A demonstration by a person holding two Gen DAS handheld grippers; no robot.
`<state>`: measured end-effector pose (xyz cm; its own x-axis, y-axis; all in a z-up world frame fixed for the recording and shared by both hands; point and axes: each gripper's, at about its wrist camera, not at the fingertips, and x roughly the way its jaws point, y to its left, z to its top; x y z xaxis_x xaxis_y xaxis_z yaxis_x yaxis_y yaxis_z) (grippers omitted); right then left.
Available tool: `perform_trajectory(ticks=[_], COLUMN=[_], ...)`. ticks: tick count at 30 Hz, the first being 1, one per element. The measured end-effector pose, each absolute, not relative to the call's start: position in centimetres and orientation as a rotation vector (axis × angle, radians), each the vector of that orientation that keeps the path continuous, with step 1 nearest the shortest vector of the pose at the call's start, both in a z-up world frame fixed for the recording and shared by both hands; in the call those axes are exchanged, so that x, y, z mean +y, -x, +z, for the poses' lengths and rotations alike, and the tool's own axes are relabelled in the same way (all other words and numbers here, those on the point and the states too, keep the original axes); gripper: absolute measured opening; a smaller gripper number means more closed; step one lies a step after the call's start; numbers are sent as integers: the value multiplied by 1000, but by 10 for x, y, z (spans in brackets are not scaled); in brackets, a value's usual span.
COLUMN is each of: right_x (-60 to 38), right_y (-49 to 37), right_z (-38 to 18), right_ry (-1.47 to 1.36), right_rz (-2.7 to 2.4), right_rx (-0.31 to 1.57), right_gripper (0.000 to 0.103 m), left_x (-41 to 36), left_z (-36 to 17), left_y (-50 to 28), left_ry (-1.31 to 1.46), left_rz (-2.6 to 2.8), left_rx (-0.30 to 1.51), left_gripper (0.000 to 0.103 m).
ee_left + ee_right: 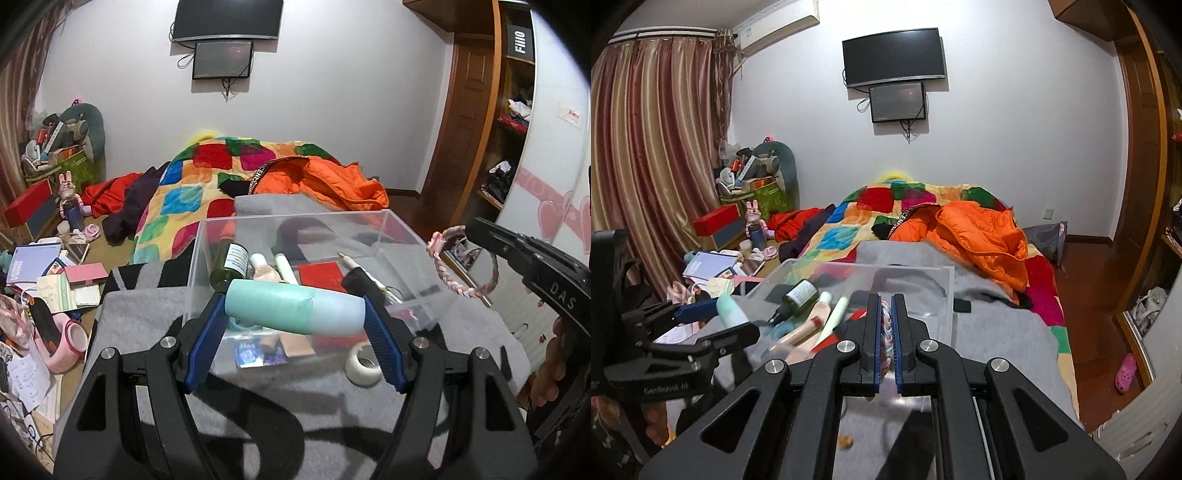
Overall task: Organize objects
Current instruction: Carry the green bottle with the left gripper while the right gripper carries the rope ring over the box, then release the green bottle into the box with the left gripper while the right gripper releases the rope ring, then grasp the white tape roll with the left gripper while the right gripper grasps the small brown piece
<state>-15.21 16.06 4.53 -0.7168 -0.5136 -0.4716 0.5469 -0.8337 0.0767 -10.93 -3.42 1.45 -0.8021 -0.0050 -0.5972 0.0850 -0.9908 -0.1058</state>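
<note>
While the left tongs (pixel 295 314) pinch the mint-green and pale-blue plastic bottle (pixel 295 308) crosswise above the clear plastic box (pixel 406 236), the right tongs (pixel 885 325) clamp a pink braided headband (pixel 461 266); a smooth bottle held end to end could slip and miss the box

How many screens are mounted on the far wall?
2. The larger black screen hangs higher up; the smaller screen sits directly below it, with cables dangling beneath. Both also show in the left wrist view.
</note>
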Motion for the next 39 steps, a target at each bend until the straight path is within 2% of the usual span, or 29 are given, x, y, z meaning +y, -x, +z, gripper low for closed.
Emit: perform_trajectory(ticks=[22,25,27,32,34,39], right_x=[128,132,133,138,141,146], right_y=[192,191,188,175,170,156], right_z=[-3,-4,-3,2,5,10], right_ry=[-832,-847,-844,-818,-810,-792], right_rz=[-2444,-2439,-2436,-2436,-2430,-2412], right_rx=[172,164,170,187,185,198], right_gripper=[7,17,28,34,36,41], left_x=[-38,-38,-38,-35,-35,-32], left_z=[-19,-17,-15,-10,-8,-3], left_y=[152,150,147,139,134,121], left_ry=[-1100,-1108,-1106,-1101,-1096,-1074], left_rz=[-2903,-2903,-2906,-2915,-2922,-2927], left_rx=[244,257,264,278,291,273], left_gripper=[73,74,76,79,85,88])
